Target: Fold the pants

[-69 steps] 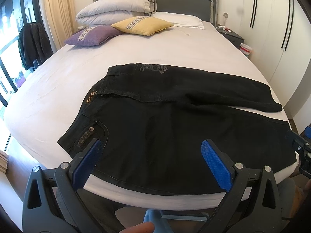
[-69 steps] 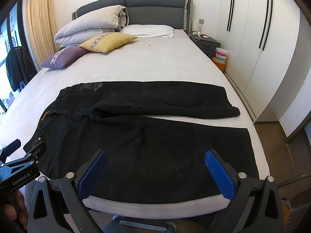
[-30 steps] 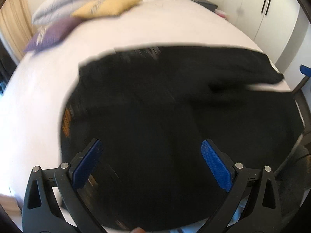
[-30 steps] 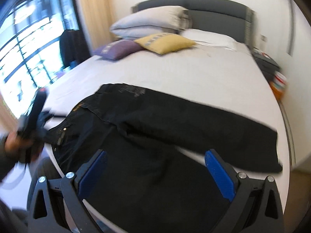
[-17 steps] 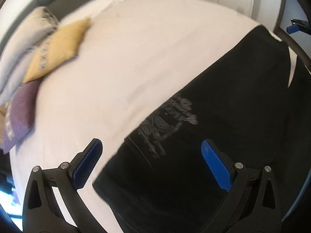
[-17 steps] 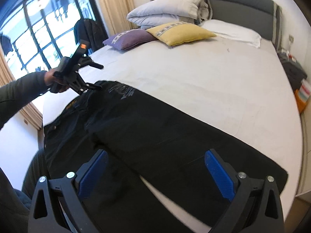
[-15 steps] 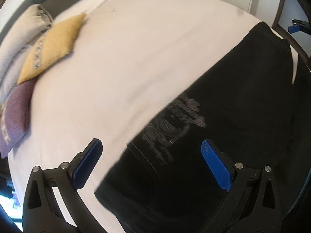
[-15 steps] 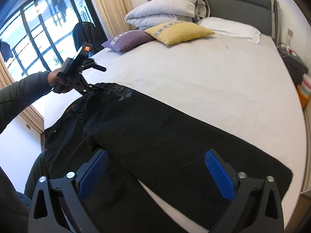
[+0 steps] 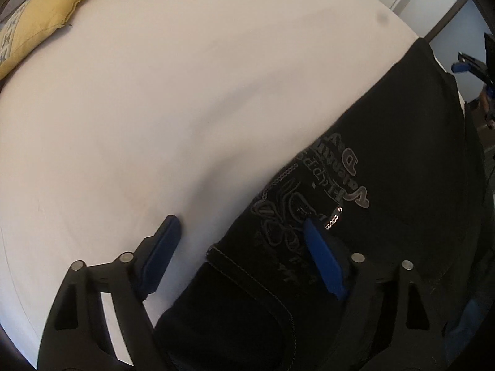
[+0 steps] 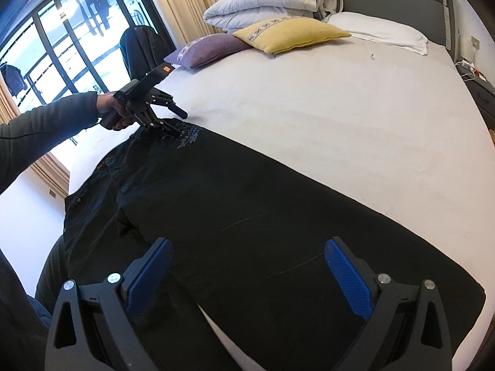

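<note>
Black pants (image 10: 247, 201) lie spread across the white bed sheet (image 10: 340, 108), waist to the left and legs to the right. My left gripper (image 9: 241, 253) points down at the far waistband corner beside the printed logo (image 9: 312, 191). One finger is over the sheet and the other over the pants (image 9: 386, 170). Its jaws are closing with the waistband edge between them, and the pads are not pressing on it. In the right wrist view a hand holds this left gripper (image 10: 179, 123) at that corner. My right gripper (image 10: 247, 275) hovers open above the legs.
A yellow cushion (image 10: 290, 34), a purple cushion (image 10: 207, 49), a folded duvet (image 10: 272, 0) and a white pillow (image 10: 380, 34) lie at the headboard. A chair with a dark jacket (image 10: 139, 46) stands by the window. A nightstand (image 10: 476, 83) is at the right. The person's sleeve (image 10: 46, 117) reaches in from the left.
My left gripper swung from the near side to the far waistband corner, dropped close to it and narrowed its jaws. My right gripper moved lower over the legs and stayed wide.
</note>
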Available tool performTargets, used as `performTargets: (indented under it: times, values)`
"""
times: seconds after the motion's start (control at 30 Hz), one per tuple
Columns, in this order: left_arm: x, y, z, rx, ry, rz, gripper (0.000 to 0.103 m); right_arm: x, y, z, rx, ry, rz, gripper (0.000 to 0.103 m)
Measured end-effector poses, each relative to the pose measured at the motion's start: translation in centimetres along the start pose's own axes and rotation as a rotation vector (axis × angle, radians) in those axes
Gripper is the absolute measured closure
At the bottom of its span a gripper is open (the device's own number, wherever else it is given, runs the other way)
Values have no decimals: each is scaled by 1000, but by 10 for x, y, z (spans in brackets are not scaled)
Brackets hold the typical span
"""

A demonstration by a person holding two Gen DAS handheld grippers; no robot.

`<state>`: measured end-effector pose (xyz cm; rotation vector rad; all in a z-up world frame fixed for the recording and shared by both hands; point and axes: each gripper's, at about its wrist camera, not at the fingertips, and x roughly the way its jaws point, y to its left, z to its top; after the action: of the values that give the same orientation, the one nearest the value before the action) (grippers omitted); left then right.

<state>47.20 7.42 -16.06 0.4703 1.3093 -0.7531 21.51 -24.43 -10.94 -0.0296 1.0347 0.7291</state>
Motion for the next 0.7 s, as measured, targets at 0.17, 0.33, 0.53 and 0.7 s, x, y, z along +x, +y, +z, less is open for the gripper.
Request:
performTargets:
  times: [0.17,0.33,0.53,0.7]
  values:
    - [-3,-4,-4,8,-14,-12,65,4,-4,9,-29,-1,-15,4]
    - [-10,-22,-14,59,-49,53,88,8,-10,27,-84,-14,-37,4]
    - [-29,-56,-45,113,-168,183,97,21,-20,52,-130,-17,-84,4]
    - [-51,-82,-76,167,-258,294,98,38,-15,67,-199,-3,-83,11]
